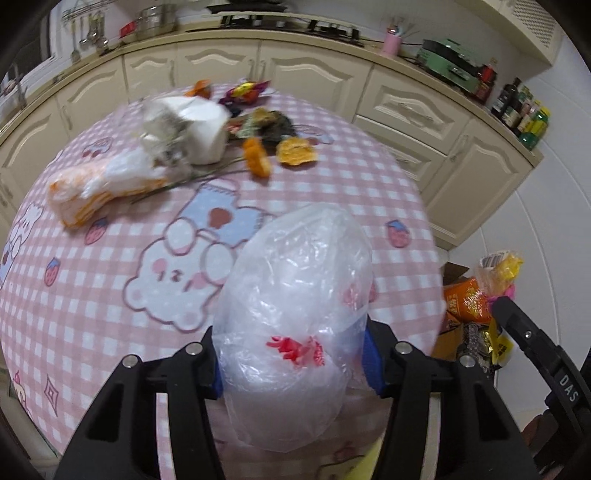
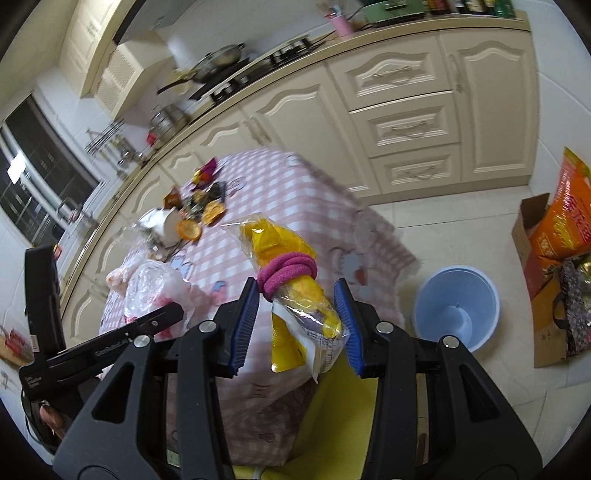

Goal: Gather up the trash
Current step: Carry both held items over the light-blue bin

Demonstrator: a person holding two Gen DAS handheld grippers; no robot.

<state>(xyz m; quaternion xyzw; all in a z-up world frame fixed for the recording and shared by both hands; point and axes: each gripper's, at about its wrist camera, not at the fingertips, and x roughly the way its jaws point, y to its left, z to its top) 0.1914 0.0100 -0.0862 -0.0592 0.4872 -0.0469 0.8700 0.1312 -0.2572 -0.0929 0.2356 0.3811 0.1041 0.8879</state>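
The pads of the left gripper (image 1: 291, 365) are largely hidden by the crumpled clear plastic bag (image 1: 295, 295) clamped between them above the pink checked tablecloth (image 1: 110, 266). A yellow snack packet (image 2: 295, 295) bound with a pink hair tie (image 2: 287, 273) is seen between the right gripper's (image 2: 297, 325) fingers, though contact cannot be confirmed. A blue bin (image 2: 456, 306) stands on the floor beside the table, and blurred wrappers (image 1: 258, 110) lie beyond a white cup (image 1: 203, 129).

A home kitchen: cream cabinets (image 2: 406, 122) run under a long worktop (image 1: 314, 44) with a gas stove (image 2: 258, 70), a pan (image 2: 218, 61), oil bottles (image 1: 524, 110) and hanging utensils (image 1: 86, 31).
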